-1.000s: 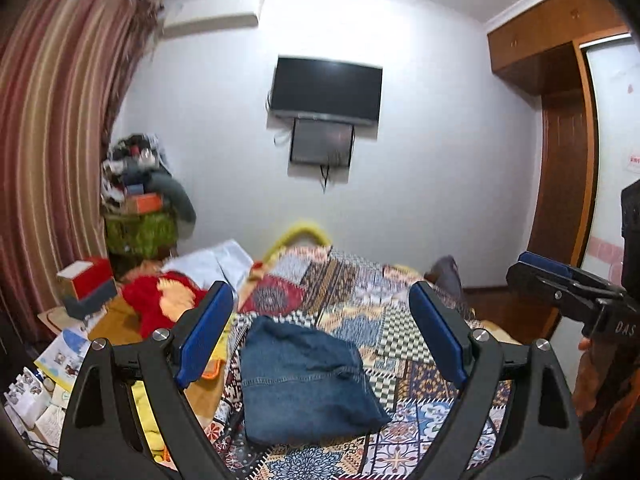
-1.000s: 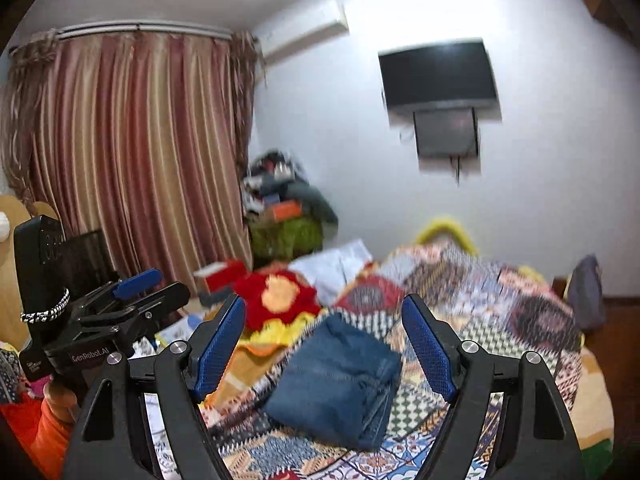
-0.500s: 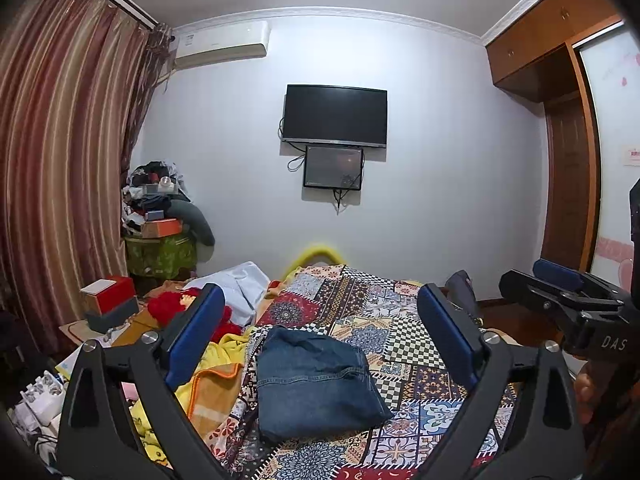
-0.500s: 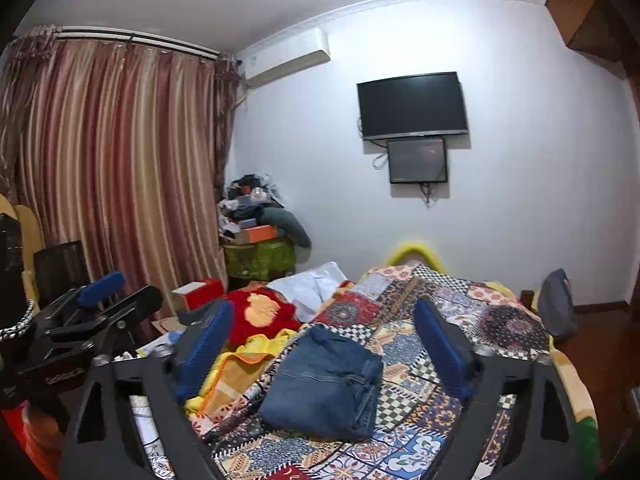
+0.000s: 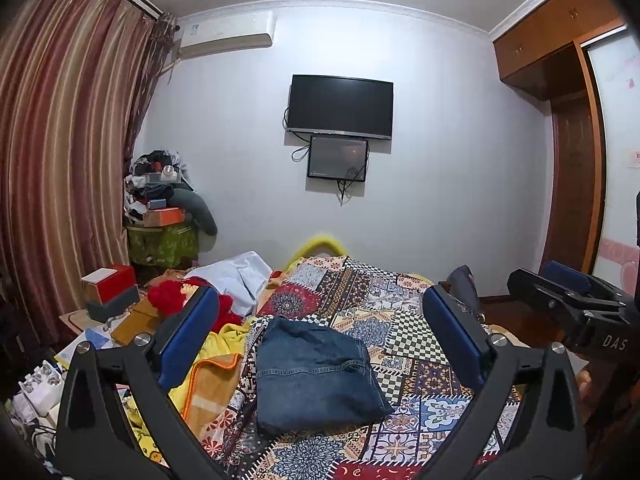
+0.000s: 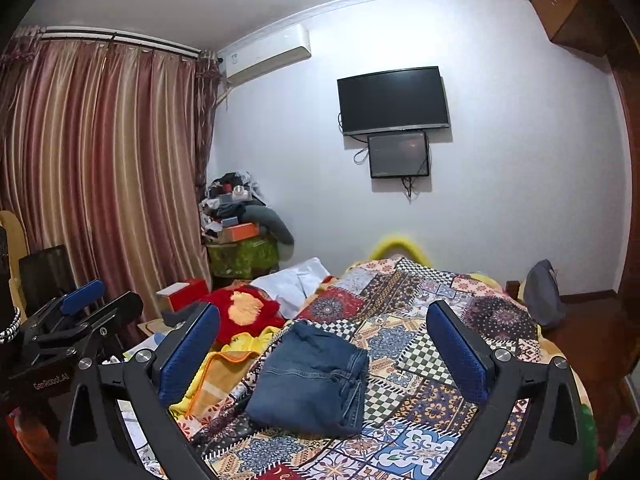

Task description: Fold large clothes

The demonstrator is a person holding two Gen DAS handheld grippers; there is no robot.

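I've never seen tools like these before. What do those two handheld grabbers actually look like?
Both look alike: black, Y-shaped frames with silver screws, each ending in two jaws lined with blue textured pads. The left gripper carries white "GenRobot.AI" lettering; the right gripper shows "DAS". No cables show. A black-and-white beaded band sits at the left edge of the right wrist view.

Folded jeans (image 5: pixel 316 372) lie on the bed (image 5: pixel 416 340), blanket (image 5: pixel 216 376) beside them.

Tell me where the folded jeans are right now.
In both wrist views the folded jeans lie centred on the patchwork bedspread, just right of the yellow blanket, touching neither tool.
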